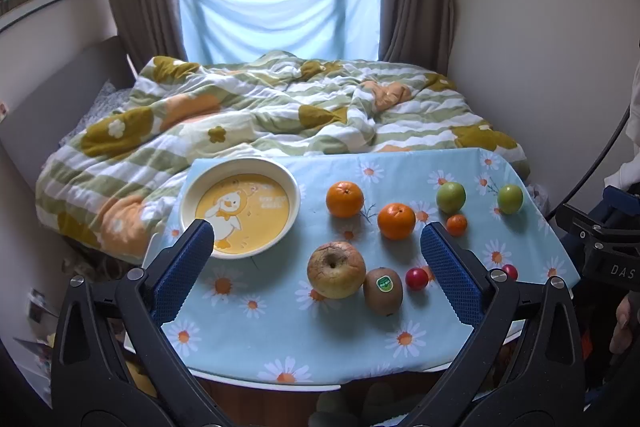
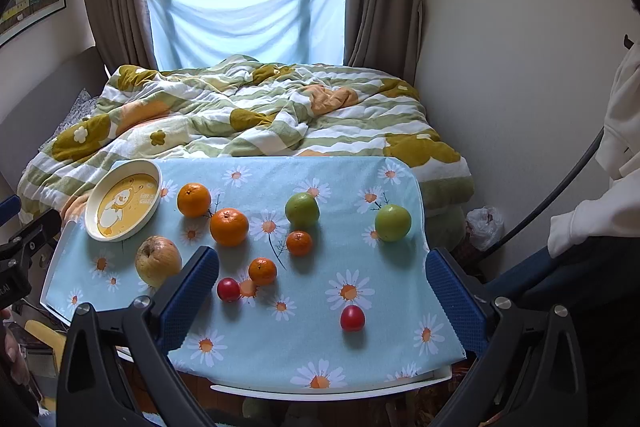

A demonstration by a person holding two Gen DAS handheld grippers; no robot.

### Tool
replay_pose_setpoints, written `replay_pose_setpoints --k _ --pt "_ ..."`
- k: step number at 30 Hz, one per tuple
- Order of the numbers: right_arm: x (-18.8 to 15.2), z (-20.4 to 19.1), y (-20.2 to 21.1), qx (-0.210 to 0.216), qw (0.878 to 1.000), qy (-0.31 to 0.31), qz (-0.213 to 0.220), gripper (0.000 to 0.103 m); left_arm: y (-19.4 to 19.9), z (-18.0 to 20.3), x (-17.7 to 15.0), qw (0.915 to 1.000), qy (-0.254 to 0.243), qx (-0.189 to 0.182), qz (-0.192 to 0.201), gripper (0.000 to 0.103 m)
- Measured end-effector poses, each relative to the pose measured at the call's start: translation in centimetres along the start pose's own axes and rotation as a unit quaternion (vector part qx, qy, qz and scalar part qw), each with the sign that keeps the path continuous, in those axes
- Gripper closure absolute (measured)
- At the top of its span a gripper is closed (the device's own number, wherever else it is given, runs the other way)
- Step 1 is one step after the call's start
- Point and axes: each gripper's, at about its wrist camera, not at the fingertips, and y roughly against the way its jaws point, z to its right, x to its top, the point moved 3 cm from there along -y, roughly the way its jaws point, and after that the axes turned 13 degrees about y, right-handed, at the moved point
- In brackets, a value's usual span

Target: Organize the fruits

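On the kiwi (image 1: 383, 291), a green sticker (unreadable); both tongs (image 1: 316, 251) (image 2: 322, 275) gape, empty.

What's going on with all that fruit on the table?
A person holds two grippers above a small table by the bed, getting ready to sort fruit. Both the left gripper and right gripper have their jaws wide open and hold nothing. The oranges, green fruits, apple and kiwi lie loose on the cloth. The duck plate holds no fruit.
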Motion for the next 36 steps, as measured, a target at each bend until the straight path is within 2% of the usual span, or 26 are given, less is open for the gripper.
replay_pose_setpoints --k 36 --pt "0.35 -0.2 0.5 -0.001 1.0 0.0 0.001 0.0 0.34 0.19 0.65 1.0 0.0 0.001 0.004 0.0"
